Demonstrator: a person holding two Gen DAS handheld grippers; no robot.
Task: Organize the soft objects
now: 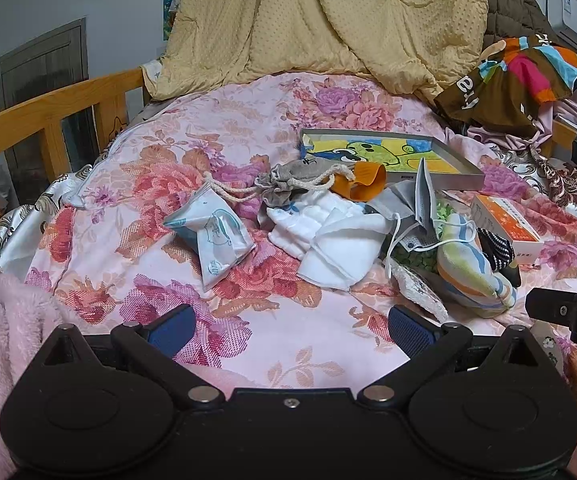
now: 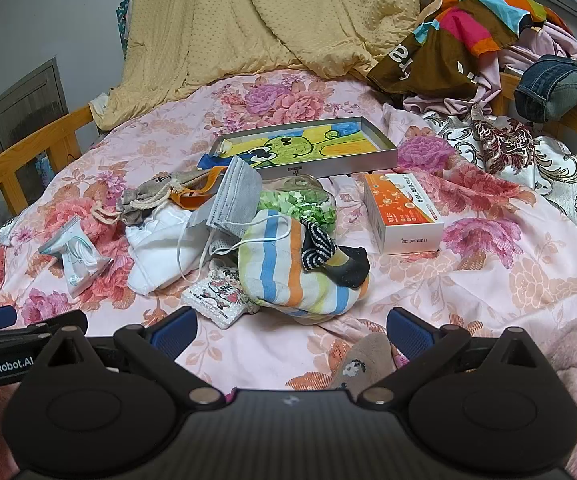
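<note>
A heap of soft things lies on the floral bedspread (image 1: 248,128): a grey drawstring pouch (image 1: 288,184), white folded cloths (image 1: 328,232), a grey face mask (image 2: 232,196), a striped cloth (image 2: 284,268) with a black dotted sock (image 2: 328,256) on it, and a packet of masks (image 1: 216,236). My left gripper (image 1: 292,324) is open, low at the near edge, short of the heap. My right gripper (image 2: 290,328) is open too, just before the striped cloth. A tan sock (image 2: 362,360) lies beside its right finger.
A shallow grey tray (image 2: 384,152) with a cartoon lining sits behind the heap. An orange-and-white box (image 2: 404,212) stands to the right. A tan quilt (image 1: 328,20) and piled clothes (image 2: 468,40) fill the back. Wooden bed rail (image 1: 48,116) on the left. Pink fleece (image 1: 4,340) lies near.
</note>
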